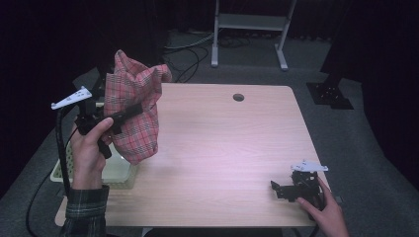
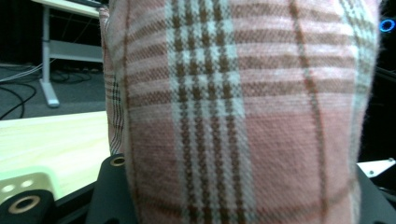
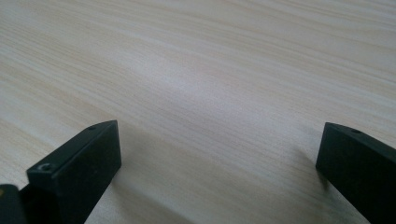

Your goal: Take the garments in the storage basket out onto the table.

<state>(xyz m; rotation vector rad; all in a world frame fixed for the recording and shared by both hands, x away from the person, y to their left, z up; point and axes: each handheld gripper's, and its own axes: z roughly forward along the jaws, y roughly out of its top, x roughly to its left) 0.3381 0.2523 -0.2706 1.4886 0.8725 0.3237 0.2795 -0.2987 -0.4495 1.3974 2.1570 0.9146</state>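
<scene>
A red and pink plaid cloth (image 1: 134,108) hangs bunched in the air over the table's left edge. My left gripper (image 1: 129,111) is shut on it, one black jaw lying across its front. Up close, the left gripper view looks straight at the plaid cloth (image 2: 243,116), which hides the jaws. Near the table's front right corner rests my right gripper (image 1: 276,187), held by a hand. Its two black jaws stand wide apart over the bare wooden table (image 3: 210,84) with nothing between them, so my right gripper (image 3: 219,158) is open.
A pale basket (image 1: 118,173) sits at the table's front left edge, below the cloth. A round cable hole (image 1: 238,97) lies at the back of the wooden table (image 1: 222,148). A metal stand (image 1: 249,29) and floor cables are behind the table.
</scene>
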